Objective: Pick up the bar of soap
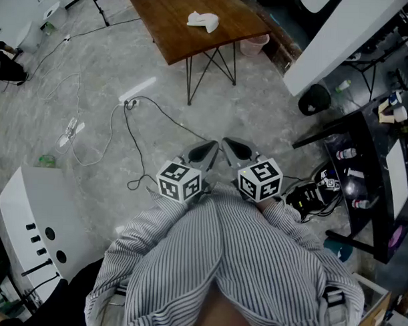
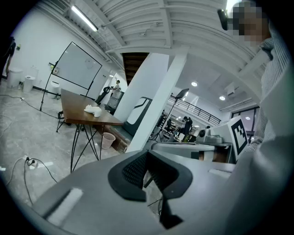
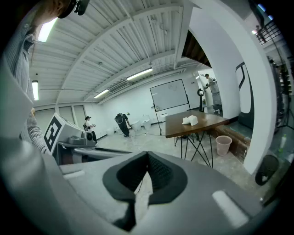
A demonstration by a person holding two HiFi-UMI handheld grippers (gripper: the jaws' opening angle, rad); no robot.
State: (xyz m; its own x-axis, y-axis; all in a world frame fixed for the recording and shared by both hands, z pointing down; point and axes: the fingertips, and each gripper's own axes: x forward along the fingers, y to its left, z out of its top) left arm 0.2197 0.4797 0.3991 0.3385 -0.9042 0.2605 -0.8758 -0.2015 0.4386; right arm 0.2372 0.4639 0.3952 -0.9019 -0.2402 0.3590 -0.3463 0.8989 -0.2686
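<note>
A white lump (image 1: 203, 20) lies on a brown wooden table (image 1: 175, 38) across the floor, far from both grippers; I cannot tell whether it is the soap. The lump (image 2: 93, 110) on the table (image 2: 78, 114) shows small in the left gripper view, and the lump (image 3: 190, 120) on the table (image 3: 206, 124) also shows in the right gripper view. My left gripper (image 1: 208, 152) and right gripper (image 1: 234, 148) are held side by side close to the striped shirt, above the floor. The jaws of the left gripper (image 2: 147, 153) and the right gripper (image 3: 148, 156) are shut with nothing between them.
A pink waste basket (image 1: 255, 44) stands by the table's right side. Cables (image 1: 125, 123) trail over the grey floor. A white machine (image 1: 35, 220) is at the left, a black desk (image 1: 364, 164) with small items at the right, and a white pillar (image 1: 342, 37) beyond it. People stand far off.
</note>
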